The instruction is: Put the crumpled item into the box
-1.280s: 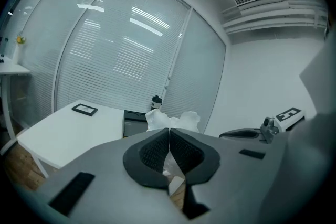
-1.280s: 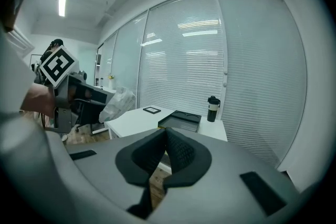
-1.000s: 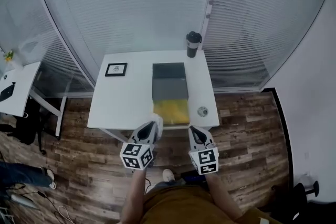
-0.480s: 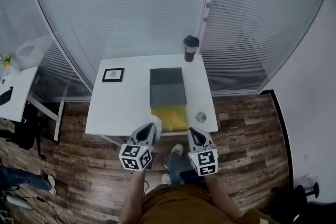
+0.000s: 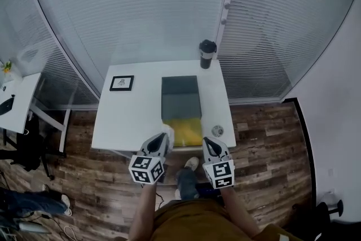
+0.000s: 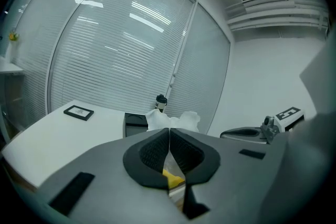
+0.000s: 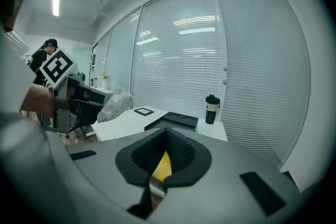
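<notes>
White crumpled item (image 6: 181, 121) is riding pinched in the left gripper (image 6: 169, 138) — the box (image 5: 180, 100) is lying just ahead, slightly rightward, its length running away; the right gripper (image 5: 207, 144) is idling closed, empty.

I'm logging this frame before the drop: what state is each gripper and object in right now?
Left gripper: shut on the crumpled item.
Crumpled item: white, pinched in the left gripper, not yet in the box.
Right gripper: shut, nothing between its jaws.
Box: lying open on the table, yellow part showing.
Tumbler: upright, lid on.
Picture frame: lying flat.
</notes>
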Motion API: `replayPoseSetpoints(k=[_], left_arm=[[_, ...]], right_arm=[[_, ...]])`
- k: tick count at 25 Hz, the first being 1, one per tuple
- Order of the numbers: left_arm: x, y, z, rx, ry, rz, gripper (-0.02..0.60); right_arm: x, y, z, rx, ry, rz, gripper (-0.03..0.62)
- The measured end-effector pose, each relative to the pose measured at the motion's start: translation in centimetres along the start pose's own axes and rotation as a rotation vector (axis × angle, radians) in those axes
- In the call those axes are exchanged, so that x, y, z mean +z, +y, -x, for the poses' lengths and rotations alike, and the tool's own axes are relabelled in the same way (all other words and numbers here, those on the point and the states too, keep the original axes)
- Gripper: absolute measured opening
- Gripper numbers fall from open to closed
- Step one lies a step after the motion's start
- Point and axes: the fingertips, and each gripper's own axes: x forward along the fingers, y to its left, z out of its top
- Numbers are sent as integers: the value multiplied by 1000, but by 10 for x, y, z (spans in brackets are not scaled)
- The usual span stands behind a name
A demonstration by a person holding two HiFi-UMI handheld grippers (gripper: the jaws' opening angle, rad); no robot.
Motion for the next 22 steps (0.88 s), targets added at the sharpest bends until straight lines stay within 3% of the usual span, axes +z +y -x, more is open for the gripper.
replayPoseSetpoints(k=[22], left_arm=[[-44,16,-66,-27,146,63,29]], right_arm=[[-37,-29,-46,15,126,-45,12]])
